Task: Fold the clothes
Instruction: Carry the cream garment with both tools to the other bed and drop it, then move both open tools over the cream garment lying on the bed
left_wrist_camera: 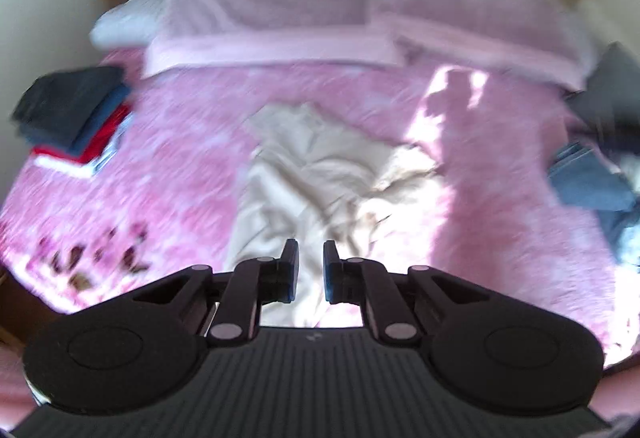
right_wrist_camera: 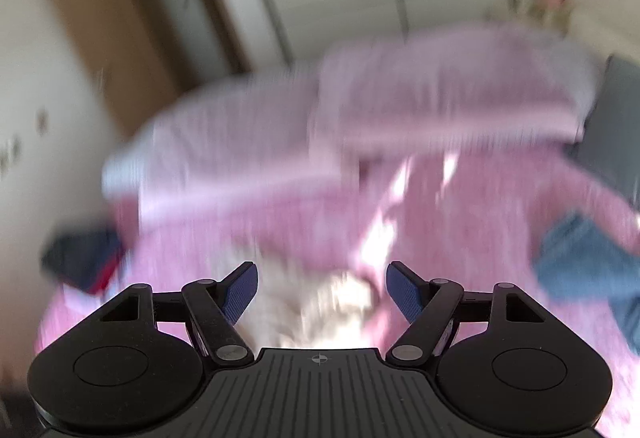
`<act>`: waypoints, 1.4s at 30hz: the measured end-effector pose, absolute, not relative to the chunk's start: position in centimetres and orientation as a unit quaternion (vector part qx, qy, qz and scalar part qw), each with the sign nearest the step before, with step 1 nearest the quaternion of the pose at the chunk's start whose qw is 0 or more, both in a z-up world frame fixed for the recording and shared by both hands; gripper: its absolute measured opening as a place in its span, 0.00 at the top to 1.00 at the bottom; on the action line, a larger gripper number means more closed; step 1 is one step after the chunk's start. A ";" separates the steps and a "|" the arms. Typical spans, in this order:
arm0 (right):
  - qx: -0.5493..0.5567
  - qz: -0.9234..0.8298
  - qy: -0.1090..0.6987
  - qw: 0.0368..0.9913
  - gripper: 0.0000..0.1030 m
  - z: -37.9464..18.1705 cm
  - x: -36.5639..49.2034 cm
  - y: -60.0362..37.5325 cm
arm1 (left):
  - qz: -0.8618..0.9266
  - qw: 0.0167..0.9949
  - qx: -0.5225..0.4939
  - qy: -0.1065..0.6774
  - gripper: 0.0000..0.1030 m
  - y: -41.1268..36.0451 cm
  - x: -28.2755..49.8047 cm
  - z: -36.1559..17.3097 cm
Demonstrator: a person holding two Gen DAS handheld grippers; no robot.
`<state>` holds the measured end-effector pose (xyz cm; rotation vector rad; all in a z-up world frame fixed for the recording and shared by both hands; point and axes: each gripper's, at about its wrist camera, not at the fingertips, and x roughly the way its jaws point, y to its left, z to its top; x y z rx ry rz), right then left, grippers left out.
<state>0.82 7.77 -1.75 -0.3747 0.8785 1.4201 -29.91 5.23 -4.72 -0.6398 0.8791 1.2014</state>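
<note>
cream garment (left_wrist_camera: pixel 320 174) crumpled on pink bedspread (left_wrist_camera: pixel 180 166), apparently ungripped, both grippers' fingers parted

Your left gripper (left_wrist_camera: pixel 311 268): above the bed, jaws a narrow gap apart, nothing between them.
Cream garment (left_wrist_camera: pixel 320 174): crumpled on the pink blanket (left_wrist_camera: pixel 180 174), straight ahead of you.
Folded stack (left_wrist_camera: pixel 76 114): far left on the blanket.
Blue clothes (left_wrist_camera: pixel 592 182): heaped at your right edge.
Pillows (left_wrist_camera: pixel 280 10): across the head.
</note>
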 end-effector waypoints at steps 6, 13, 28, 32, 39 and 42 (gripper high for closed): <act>-0.282 0.631 0.421 0.588 0.28 -9.2 -5.8 -0.3 | 0.545 0.666 -0.309 0.405 0.88 2.9 -31.4 -5.8; -0.309 0.653 0.379 0.578 0.28 -9.6 -7.4 -0.7 | 0.563 0.660 -0.282 0.411 0.82 2.6 -31.0 -5.2; -0.281 0.589 0.400 0.643 0.28 -9.8 -11.7 5.3 | 0.500 0.719 -0.201 0.440 0.79 13.5 -35.0 -6.0; -0.265 0.563 0.418 0.662 0.28 -10.1 -14.8 7.8 | 0.472 0.733 -0.189 0.451 0.79 17.9 -37.9 -6.5; -0.237 0.510 0.449 0.695 0.28 -11.5 -19.6 10.2 | 0.423 0.748 -0.176 0.480 0.79 24.0 -42.1 -8.3; -0.238 0.480 0.468 0.703 0.28 -12.5 -21.1 10.3 | 0.400 0.749 -0.174 0.498 0.79 25.7 -42.8 -9.7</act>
